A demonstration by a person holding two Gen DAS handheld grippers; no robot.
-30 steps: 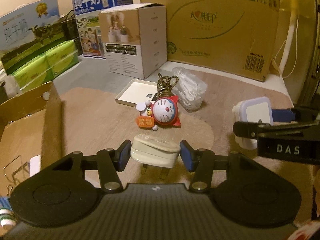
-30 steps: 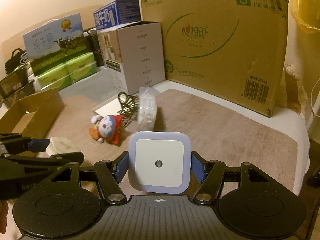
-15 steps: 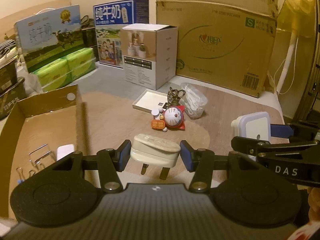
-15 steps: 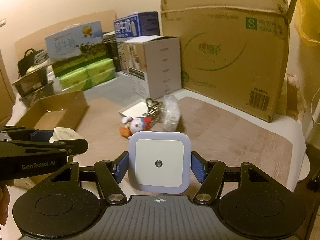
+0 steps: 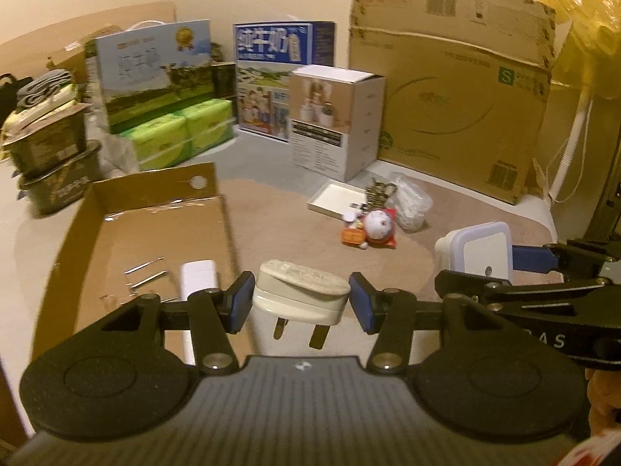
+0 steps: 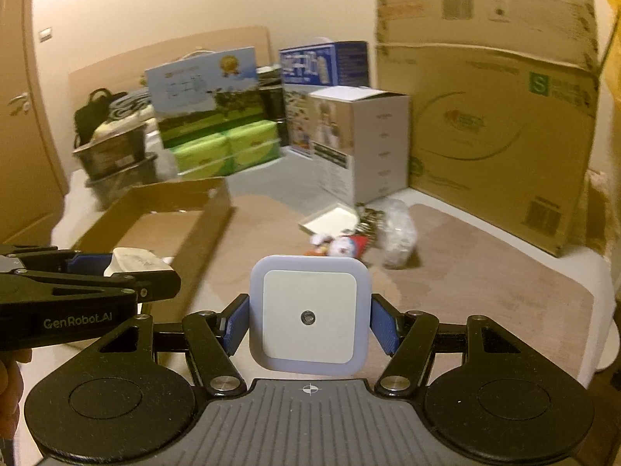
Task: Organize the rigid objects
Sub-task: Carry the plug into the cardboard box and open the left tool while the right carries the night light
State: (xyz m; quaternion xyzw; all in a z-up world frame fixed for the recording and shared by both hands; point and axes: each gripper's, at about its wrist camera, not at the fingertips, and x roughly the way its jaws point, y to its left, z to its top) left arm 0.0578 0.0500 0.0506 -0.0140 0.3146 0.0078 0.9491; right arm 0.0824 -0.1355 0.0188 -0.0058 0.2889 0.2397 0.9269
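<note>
My left gripper (image 5: 299, 299) is shut on a cream three-pin plug (image 5: 299, 291), held in the air by the right wall of the open cardboard box (image 5: 229, 225). My right gripper (image 6: 309, 316) is shut on a square white night light (image 6: 309, 316), also held in the air; the light shows in the left wrist view (image 5: 481, 250) to the right of the plug. The left gripper and plug (image 6: 132, 260) show at the left of the right wrist view. Inside the box lie a white stick-shaped item (image 5: 198, 272) and some metal clips (image 5: 143, 272).
On the brown mat (image 5: 271, 225) lie a Doraemon toy (image 5: 374, 227), a clear plastic bag (image 5: 411, 202), a coil of metal chain (image 5: 378, 192) and a flat white tray (image 5: 335, 196). Behind stand a white carton (image 5: 337, 120), a large cardboard box (image 5: 450, 89), milk cartons and green packs.
Both grippers have risen and pulled back from the mat with their objects still held. The cardboard box now shows much more fully at the left.
</note>
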